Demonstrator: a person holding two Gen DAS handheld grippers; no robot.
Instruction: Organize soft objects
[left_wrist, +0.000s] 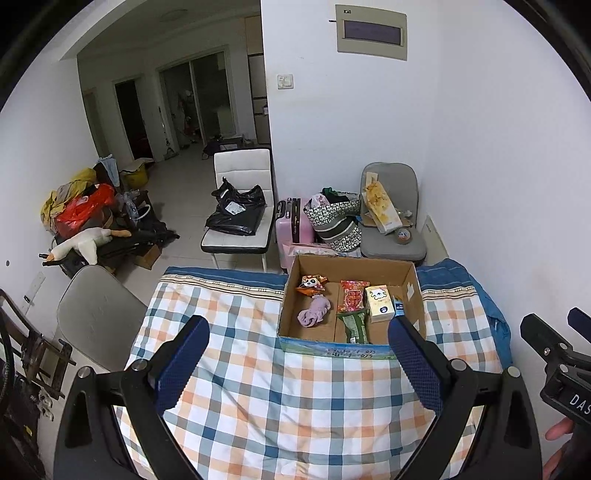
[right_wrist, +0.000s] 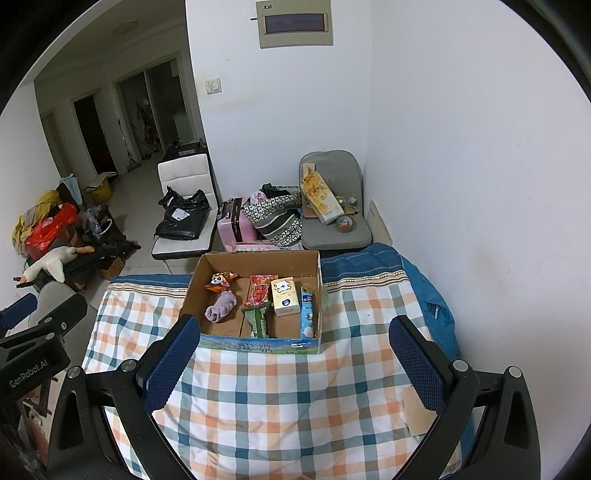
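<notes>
A cardboard box (left_wrist: 295, 295) (right_wrist: 192, 295) stands at the far side of a checked blanket (left_wrist: 277, 406) (right_wrist: 288, 398). It holds a lilac sock (left_wrist: 314, 312) (right_wrist: 221, 308), a panda pouch (left_wrist: 311, 283) (right_wrist: 220, 280), a red packet (left_wrist: 352, 295) (right_wrist: 259, 290), a green packet (left_wrist: 355, 325) (right_wrist: 258, 321), a tissue pack (left_wrist: 380, 303) (right_wrist: 285, 296) and a blue-white packet (right_wrist: 308, 310). My left gripper (left_wrist: 297, 365) is open and empty, held over the blanket short of the box. My right gripper (right_wrist: 291, 363) is open and empty too, also short of the box.
The right gripper's body (left_wrist: 557, 354) shows at the left view's right edge; the left gripper's body (right_wrist: 40, 332) shows at the right view's left edge. Beyond the blanket stand a white chair (left_wrist: 240, 206), a pink suitcase (left_wrist: 295, 225), bags (left_wrist: 338, 221) and a grey chair (left_wrist: 391, 221). A wall is on the right.
</notes>
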